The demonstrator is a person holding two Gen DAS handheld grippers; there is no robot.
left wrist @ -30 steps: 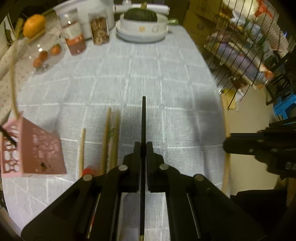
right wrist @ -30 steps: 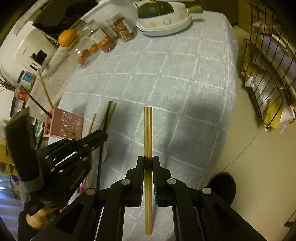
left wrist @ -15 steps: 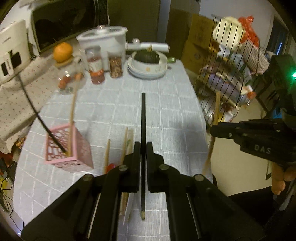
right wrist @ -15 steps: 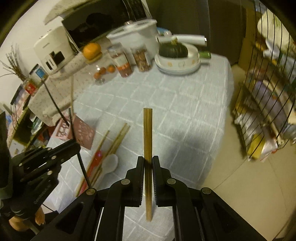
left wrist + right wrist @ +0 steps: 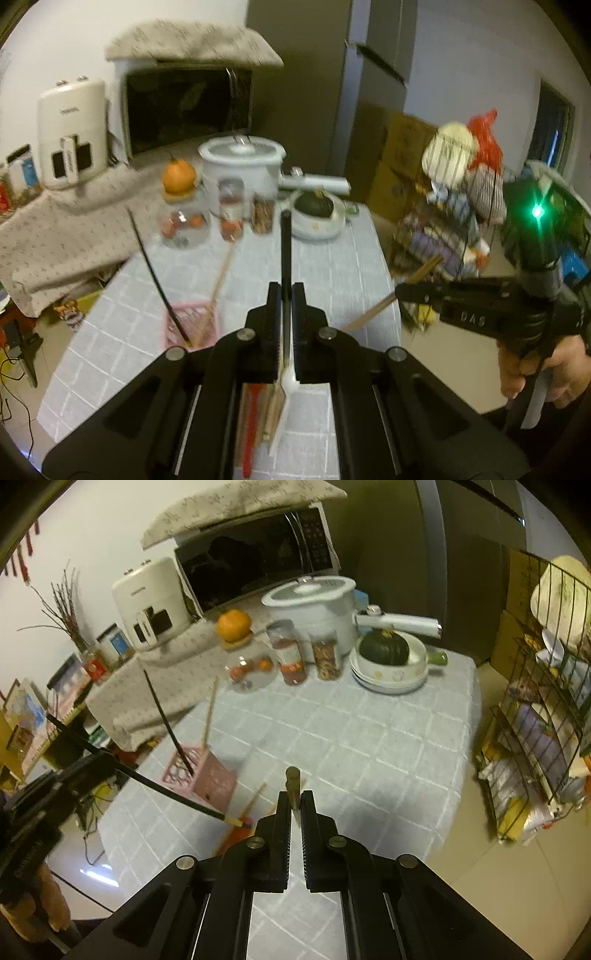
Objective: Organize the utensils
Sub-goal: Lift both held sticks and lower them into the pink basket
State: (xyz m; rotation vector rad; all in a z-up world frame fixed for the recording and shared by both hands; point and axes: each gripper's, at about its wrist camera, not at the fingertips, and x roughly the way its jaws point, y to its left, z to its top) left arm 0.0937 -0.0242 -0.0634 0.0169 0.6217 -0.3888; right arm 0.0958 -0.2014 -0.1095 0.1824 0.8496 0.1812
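My left gripper (image 5: 285, 295) is shut on a black chopstick (image 5: 285, 251) that sticks out ahead of the fingers, lifted over the table. My right gripper (image 5: 293, 801) is shut on a pair of wooden chopsticks (image 5: 293, 781), seen nearly end-on. Each view shows the other gripper: the right gripper (image 5: 402, 292) with its wooden chopsticks (image 5: 373, 310), and the left gripper (image 5: 105, 762) with its black chopstick (image 5: 173, 794). The pink holder (image 5: 207, 775) stands on the table's left side. In it lean one black chopstick (image 5: 162, 716) and one wooden chopstick (image 5: 209, 712). Below the left gripper lie wooden chopsticks (image 5: 274, 406), a red-handled utensil (image 5: 251, 413) and a white spoon (image 5: 289, 382).
At the back of the grey checked tablecloth (image 5: 351, 738) stand a white pot (image 5: 314, 605), jars (image 5: 291, 653), a bowl with a green squash (image 5: 388, 657) and an orange (image 5: 233, 624). A wire rack (image 5: 535, 709) stands off the table's right edge. A microwave and an air fryer sit behind.
Both grippers have risen and tilted up, so the table looks farther below and the back wall has come into view. Each still holds its chopsticks. The pink holder now sits nearer the middle.
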